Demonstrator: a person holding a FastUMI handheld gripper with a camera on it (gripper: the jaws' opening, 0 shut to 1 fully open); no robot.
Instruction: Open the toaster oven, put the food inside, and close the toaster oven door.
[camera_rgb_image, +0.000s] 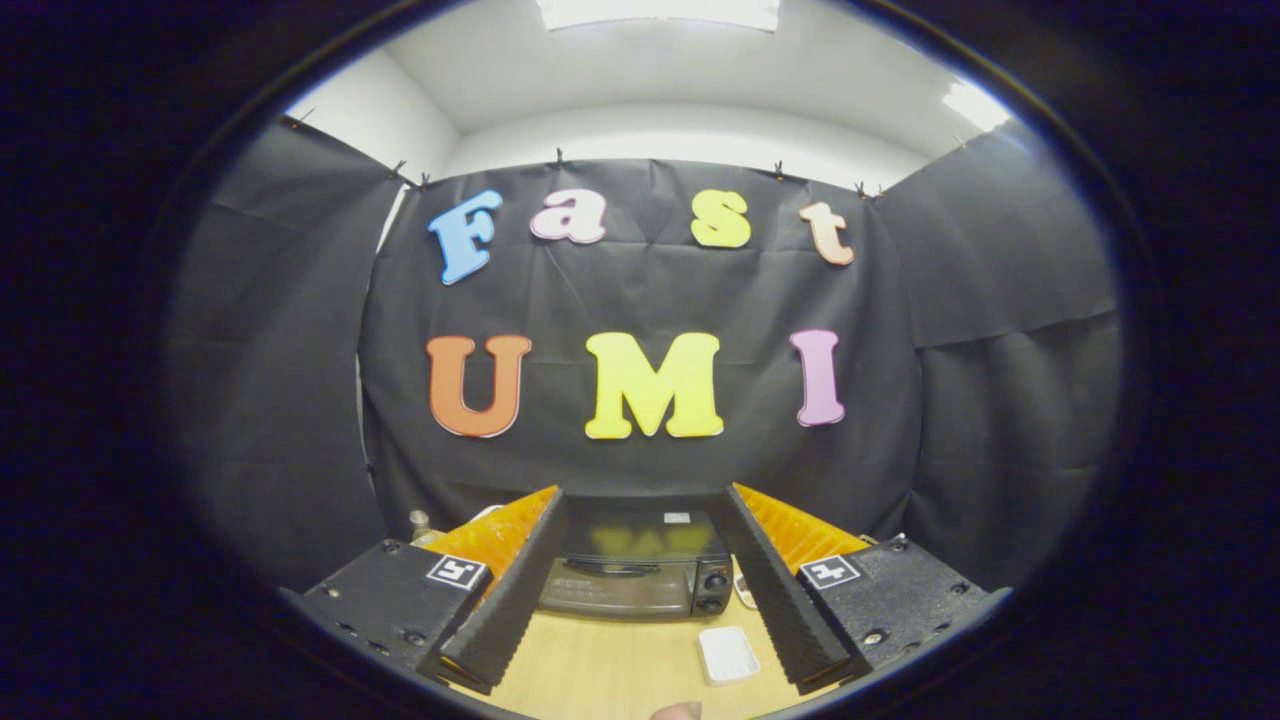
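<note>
**Toaster oven shut, fingers spread, nothing held**

Desk (610, 660): pale wood surface, carrying everything below.

Toaster oven (635, 570): dark box standing on the desk against the booth wall, beyond the fingers and framed between them. Door closed, glass front dim. A horizontal handle (610, 568) runs across the top of the door; knobs (714, 590) stacked at its right side. Judgement: a rigid metal body, heavy enough to stay put under a gentle pull; the door likely hinges at the bottom, so the handle bar is the place to hook or pinch, pulling outward and down. Smooth bar, could slip from a shallow grip.

Gripper (640, 640): fingers wide apart, clamped on nothing, well short of the oven.

Tray (728, 655): small white rectangular dish on the desk, just inside the right finger, nearer than the oven. Probably the food holder; contents too small to tell. Judgement: light, thin-rimmed, apt to tip; take it by one edge.

Writing: a small pale label (677, 518) on the oven top, not legible. No brand readable.
</note>
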